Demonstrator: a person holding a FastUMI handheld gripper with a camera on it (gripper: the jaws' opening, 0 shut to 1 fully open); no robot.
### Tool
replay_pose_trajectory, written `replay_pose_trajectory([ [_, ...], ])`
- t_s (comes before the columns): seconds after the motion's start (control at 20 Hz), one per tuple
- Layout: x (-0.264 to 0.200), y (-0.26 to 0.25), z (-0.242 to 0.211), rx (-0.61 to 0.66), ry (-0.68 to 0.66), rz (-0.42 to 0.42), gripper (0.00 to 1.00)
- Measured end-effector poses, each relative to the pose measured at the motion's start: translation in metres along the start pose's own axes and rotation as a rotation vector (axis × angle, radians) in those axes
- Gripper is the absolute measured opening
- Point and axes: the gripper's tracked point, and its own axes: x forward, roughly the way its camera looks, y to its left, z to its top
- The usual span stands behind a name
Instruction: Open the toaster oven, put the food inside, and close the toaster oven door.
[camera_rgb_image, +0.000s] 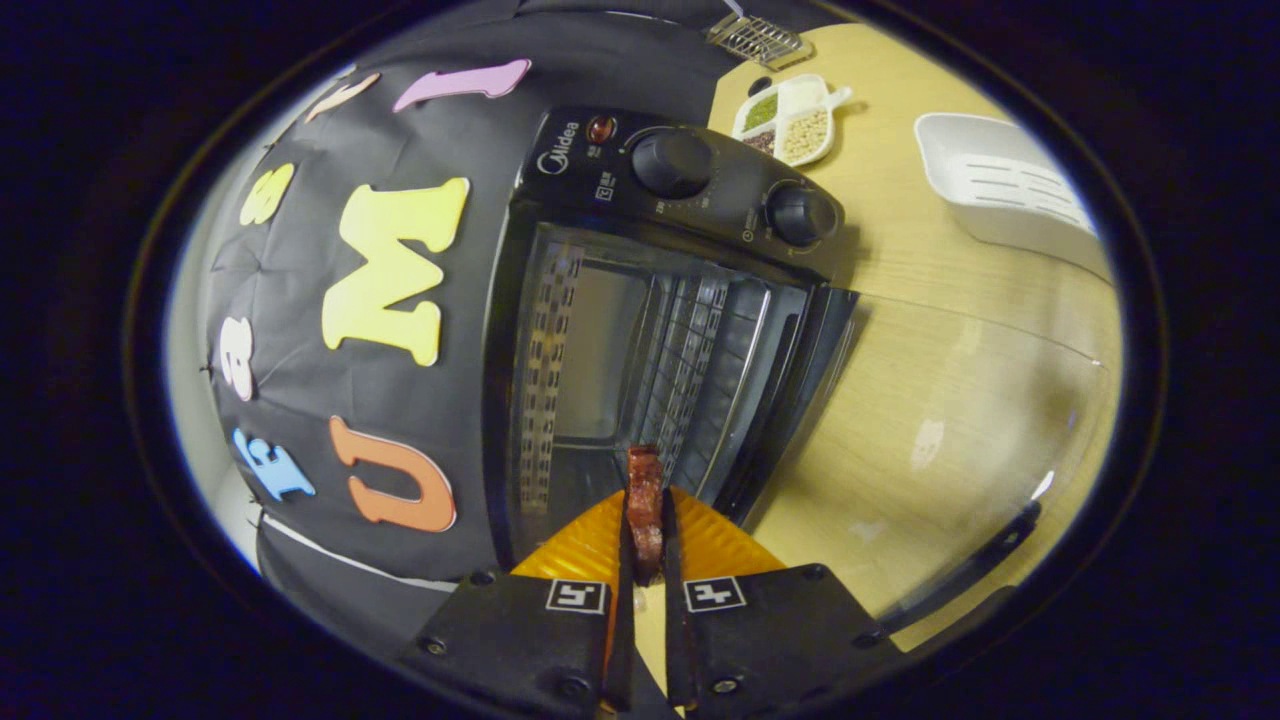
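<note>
Gripping a dark reddish strip of food (645, 510), the fingers (645, 570) are closed on it from both sides, so it stands on edge between them and pokes out past their tips. The gripper looks rolled over, since the oven and bench appear tipped sideways, and it aims straight at the oven's mouth.

Just ahead, toward twelve o'clock, the toaster oven (680, 190) stands open, its glass door (980, 440) swung down flat over the bench (890, 260) out toward three o'clock, the dark handle (965, 572) at its far edge. Inside, the wire rack (690, 350) and shiny walls are bare. The food's far tip sits about at the threshold of the cavity.

So by my reckoning the opening is done, the food is held and nearly at the mouth, and what's left is carrying it in, letting go, backing out and shutting the door.

Farther off at one o'clock, beyond the oven's knobs (672, 162), sit a divided dish (790, 120) of grains and a small wire basket (755, 40); a white tray (1010, 190) lies at two o'clock.
</note>
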Motion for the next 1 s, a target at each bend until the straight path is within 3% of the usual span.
replay_pose_trajectory([
  [0.2,0.031,0.006,0.011,-0.016,-0.085,-0.023,0.15],
  [0.55,0.060,-0.005,0.012,-0.099,-0.094,-0.076,0.17],
  [0.7,0.061,-0.013,0.015,-0.258,-0.104,-0.136,0.23],
  [1.0,0.052,-0.034,0.035,-0.654,-0.101,-0.254,0.49],
])
